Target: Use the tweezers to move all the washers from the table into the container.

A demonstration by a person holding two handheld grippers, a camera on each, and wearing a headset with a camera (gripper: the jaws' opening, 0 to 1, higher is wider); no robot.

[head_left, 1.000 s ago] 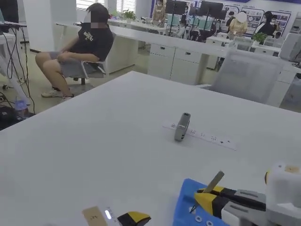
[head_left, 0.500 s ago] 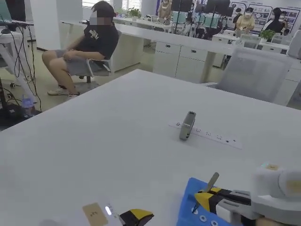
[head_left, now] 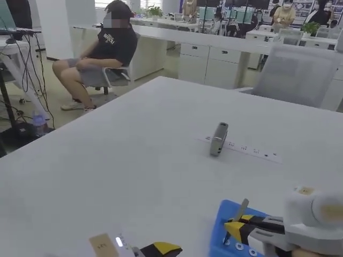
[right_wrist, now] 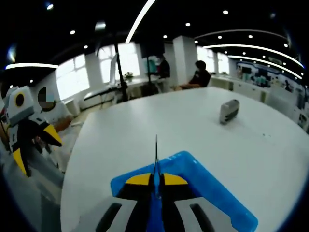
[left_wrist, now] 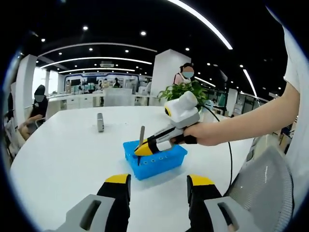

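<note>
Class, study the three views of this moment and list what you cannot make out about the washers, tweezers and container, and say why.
1. Number of washers in the container: in the head view it is cut by the bottom edge and partly covered by the right gripper; in the left gripper view they are too small.
2. Whether the tweezers hold a washer: the tips are too fine in the right gripper view.
3. The left gripper: cut off by the head view's bottom edge.

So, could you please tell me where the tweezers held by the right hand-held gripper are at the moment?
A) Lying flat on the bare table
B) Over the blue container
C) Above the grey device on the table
B: the left gripper view shows the tweezers, clamped in the right hand-held gripper, pointing down over the blue container.
</note>
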